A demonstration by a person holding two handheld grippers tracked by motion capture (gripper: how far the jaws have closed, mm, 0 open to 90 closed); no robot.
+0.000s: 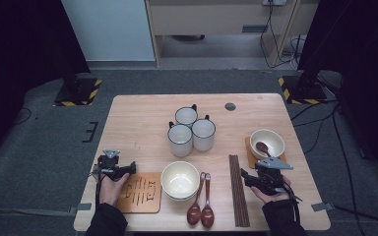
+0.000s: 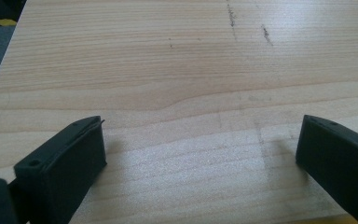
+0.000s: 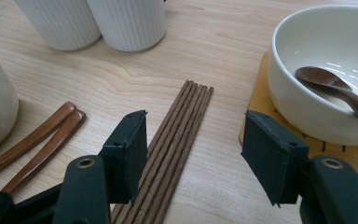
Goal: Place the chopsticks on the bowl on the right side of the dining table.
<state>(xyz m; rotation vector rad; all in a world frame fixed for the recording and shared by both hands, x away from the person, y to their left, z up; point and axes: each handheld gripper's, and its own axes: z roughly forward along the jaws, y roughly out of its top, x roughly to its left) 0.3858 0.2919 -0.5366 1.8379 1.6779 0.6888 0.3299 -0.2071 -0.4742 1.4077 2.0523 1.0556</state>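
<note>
Wooden bench (image 1: 142, 118) seen from above, laid with tableware. The right hand-held gripper (image 1: 246, 178) lies low at the right front of the bench, just right of the chopsticks (image 1: 238, 189); its jaws stand apart with nothing clamped, and in the right gripper view (image 3: 193, 156) the chopsticks (image 3: 177, 140) run as a tight bundle beside the left-hand jaw, partly within the gap, with no pad pressing on them. The chopsticks lie lengthwise, front to back, between the pair of spoons (image 1: 201, 209) and the right-hand bowl (image 1: 267, 142). That bowl (image 3: 328, 70) sits on a wooden coaster (image 3: 261, 100) and holds a third, dark spoon (image 3: 340, 91) resting against its inner wall. The left hand-held gripper (image 1: 133, 168) rests at the left front of the bench, just behind a bare coaster (image 1: 140, 194); its jaws are wide apart over plain wood in the left gripper view (image 2: 200, 144), holding nothing. A second bowl (image 1: 180, 179) stands at centre front, touching or nearly touching the bare coaster on one side, with the two spoons side by side just to its right. Three ribbed white mugs (image 1: 191, 130) are grouped close together behind it, near the middle of the bench. A small dark disc (image 1: 230, 106) is set into the far edge.
</note>
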